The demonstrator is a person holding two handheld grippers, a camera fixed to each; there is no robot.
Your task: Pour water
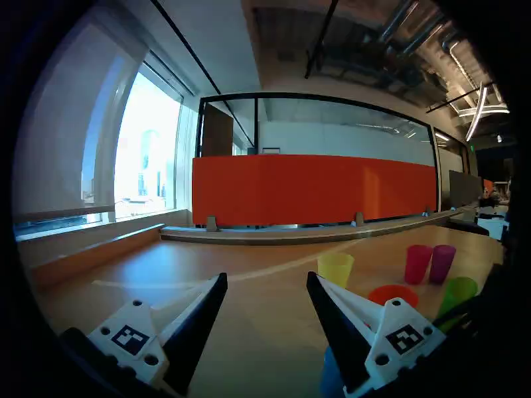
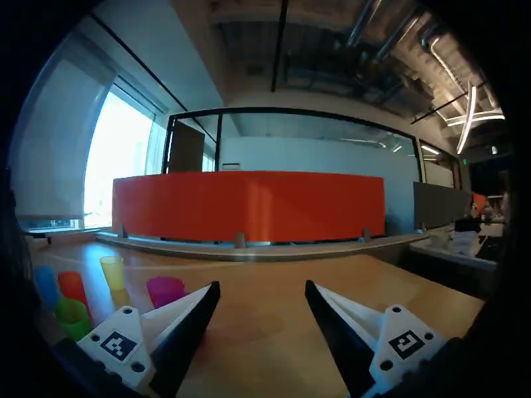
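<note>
Left gripper (image 1: 265, 277): fingers spread, nothing between them, low over the wooden table (image 1: 265, 345). Off its right finger stand a yellow cup (image 1: 335, 268), pink cup (image 1: 417, 263) just beside a purple cup (image 1: 441, 263), orange cup (image 1: 393, 295) and green cup (image 1: 458, 292). Blue shape (image 1: 330, 375) behind that finger, possibly another cup. Right gripper (image 2: 262, 285): spread, empty, the cups to its left.

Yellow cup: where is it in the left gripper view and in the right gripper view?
Left gripper view: yellow cup right of centre, below mid-height.
Right gripper view: yellow cup far left, below mid-height.
Shared landmark: the orange partition behind it.
</note>
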